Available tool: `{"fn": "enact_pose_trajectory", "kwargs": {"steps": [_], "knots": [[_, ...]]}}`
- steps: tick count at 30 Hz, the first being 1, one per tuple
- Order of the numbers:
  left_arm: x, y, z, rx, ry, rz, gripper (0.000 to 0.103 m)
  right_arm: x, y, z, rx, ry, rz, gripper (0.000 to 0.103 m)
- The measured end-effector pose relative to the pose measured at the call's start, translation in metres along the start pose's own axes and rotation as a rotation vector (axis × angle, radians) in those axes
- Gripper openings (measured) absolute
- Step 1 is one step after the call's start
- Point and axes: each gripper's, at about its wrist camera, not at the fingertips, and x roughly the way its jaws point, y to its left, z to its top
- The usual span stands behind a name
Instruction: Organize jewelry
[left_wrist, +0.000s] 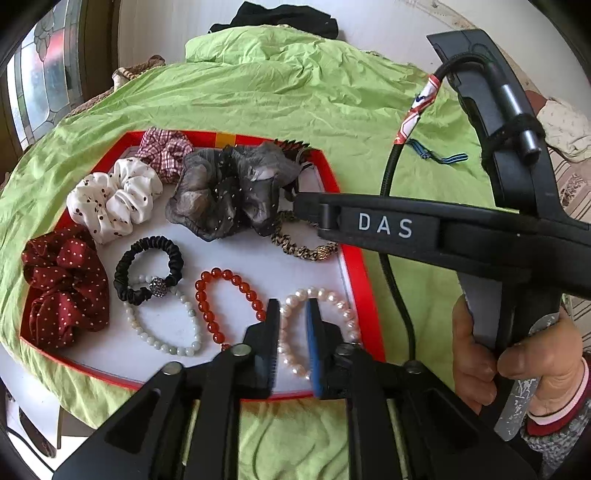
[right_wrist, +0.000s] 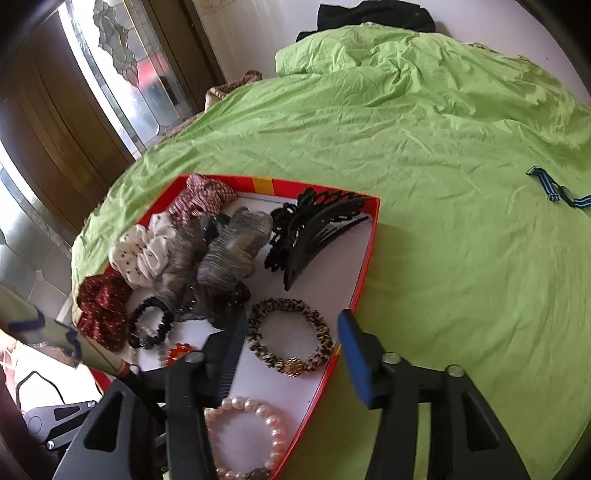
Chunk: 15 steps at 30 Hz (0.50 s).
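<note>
A red-rimmed white tray (left_wrist: 354, 266) lies on the green sheet. It holds scrunchies, a black hair tie (left_wrist: 147, 269), a pale bead bracelet (left_wrist: 166, 325), a red bead bracelet (left_wrist: 229, 302), a pearl bracelet (left_wrist: 321, 332) and a leopard-print band (right_wrist: 290, 338). My left gripper (left_wrist: 293, 339) is open and empty, its fingers either side of the pearl bracelet's left part. My right gripper (right_wrist: 295, 354) is open and empty above the leopard-print band; it also shows in the left wrist view (left_wrist: 306, 206). Black hair claws (right_wrist: 314, 232) lie at the tray's far corner.
A blue striped strap (right_wrist: 557, 190) lies on the green sheet (right_wrist: 443, 184) to the right of the tray. Dark clothing (right_wrist: 373, 16) lies at the far edge. A glass door (right_wrist: 122, 74) stands on the left.
</note>
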Motion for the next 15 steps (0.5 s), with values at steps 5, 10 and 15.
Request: {"fn": "enact_pose_trajectory", "kwargs": {"steps": [5,10,15], "knots": [[-0.029,-0.002,-0.002,0.003,-0.059,-0.012,0.047,-0.023,-0.001,-0.002,0.026,-0.03,0.016,0.058],[-0.067,0.005,-0.008,-0.012,-0.138,0.03,0.063,-0.054,-0.004,-0.013,0.05,-0.068,0.009,0.062],[-0.109,0.021,-0.017,-0.082,-0.256,0.136,0.074,-0.083,-0.007,-0.038,0.086,-0.086,0.006,0.064]]}}
